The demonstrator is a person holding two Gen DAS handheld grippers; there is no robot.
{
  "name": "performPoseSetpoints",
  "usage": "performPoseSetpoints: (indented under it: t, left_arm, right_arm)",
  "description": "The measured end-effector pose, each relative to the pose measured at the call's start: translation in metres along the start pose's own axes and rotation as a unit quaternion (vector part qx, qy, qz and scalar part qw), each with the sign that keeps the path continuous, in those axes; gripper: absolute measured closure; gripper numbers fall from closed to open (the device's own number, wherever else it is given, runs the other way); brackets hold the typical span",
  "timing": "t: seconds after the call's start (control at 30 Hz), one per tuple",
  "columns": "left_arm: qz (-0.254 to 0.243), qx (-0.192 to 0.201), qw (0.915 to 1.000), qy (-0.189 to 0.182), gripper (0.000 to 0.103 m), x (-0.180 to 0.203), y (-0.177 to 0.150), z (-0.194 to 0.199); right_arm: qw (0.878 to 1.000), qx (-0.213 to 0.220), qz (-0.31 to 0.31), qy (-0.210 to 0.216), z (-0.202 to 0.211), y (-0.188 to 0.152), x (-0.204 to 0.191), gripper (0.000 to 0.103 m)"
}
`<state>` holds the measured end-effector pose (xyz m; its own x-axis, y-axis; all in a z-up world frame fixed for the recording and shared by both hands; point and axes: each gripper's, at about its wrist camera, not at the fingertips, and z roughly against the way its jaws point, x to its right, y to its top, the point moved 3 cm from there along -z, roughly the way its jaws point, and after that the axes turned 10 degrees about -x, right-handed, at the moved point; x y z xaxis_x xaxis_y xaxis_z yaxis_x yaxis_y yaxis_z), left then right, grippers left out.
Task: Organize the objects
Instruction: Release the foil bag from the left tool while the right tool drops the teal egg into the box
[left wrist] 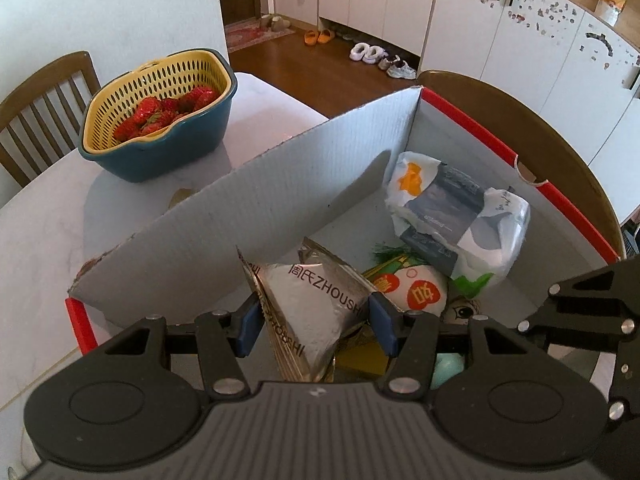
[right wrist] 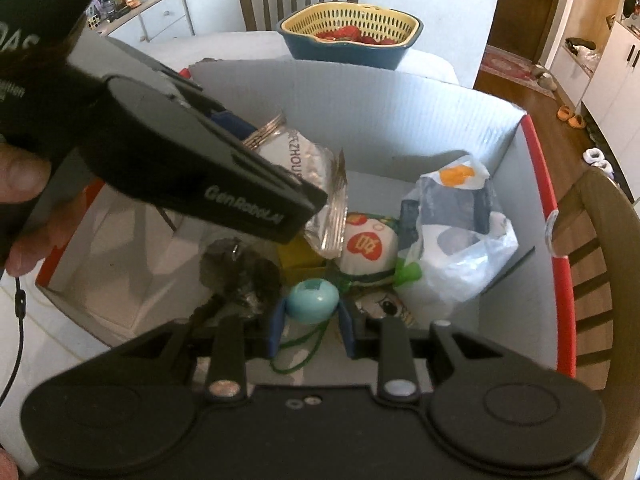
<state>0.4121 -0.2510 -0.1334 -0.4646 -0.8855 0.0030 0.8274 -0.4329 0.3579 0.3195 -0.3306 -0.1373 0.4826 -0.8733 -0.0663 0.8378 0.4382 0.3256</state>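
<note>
My left gripper (left wrist: 316,326) is shut on a silver sachet (left wrist: 320,304) printed ZHOUSHI and holds it over the open white cardboard box (left wrist: 248,216) with a red rim. In the right wrist view the same left gripper (right wrist: 276,160) comes in from the upper left with the silver sachet (right wrist: 316,184) hanging from it. My right gripper (right wrist: 313,326) is shut on a teal egg-shaped object (right wrist: 314,300) low inside the box (right wrist: 360,96). A green cord trails under the egg.
The box also holds a white plastic bag of wrapped packs (left wrist: 456,216), a white-and-red snack pack (left wrist: 412,292), a yellow carton (right wrist: 298,258) and dark crumpled wrappers (right wrist: 240,272). A blue bowl with a yellow strainer of strawberries (left wrist: 160,116) stands beyond the box. Wooden chairs surround the table.
</note>
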Motion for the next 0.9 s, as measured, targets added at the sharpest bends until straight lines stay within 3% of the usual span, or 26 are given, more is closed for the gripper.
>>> performPoseSetpoints:
  t: [0.23, 0.4, 0.9]
  left_arm:
    - [-0.004, -0.003, 1.0, 0.006, 0.043, 0.002, 0.004, -0.003]
    - [0.002, 0.007, 1.0, 0.007, 0.028, 0.0, 0.003, 0.0]
    - [0.024, 0.05, 0.9983, -0.019, 0.028, -0.01, -0.023, 0.041]
  right_arm:
    - [1.0, 0.013, -0.006, 0.008, 0.01, -0.003, 0.004, 0.063]
    - [0.999, 0.029, -0.009, 0.009, 0.023, -0.01, 0.006, 0.053]
    - [0.996, 0.078, -0.042, 0.021, 0.058, -0.021, 0.011, 0.041]
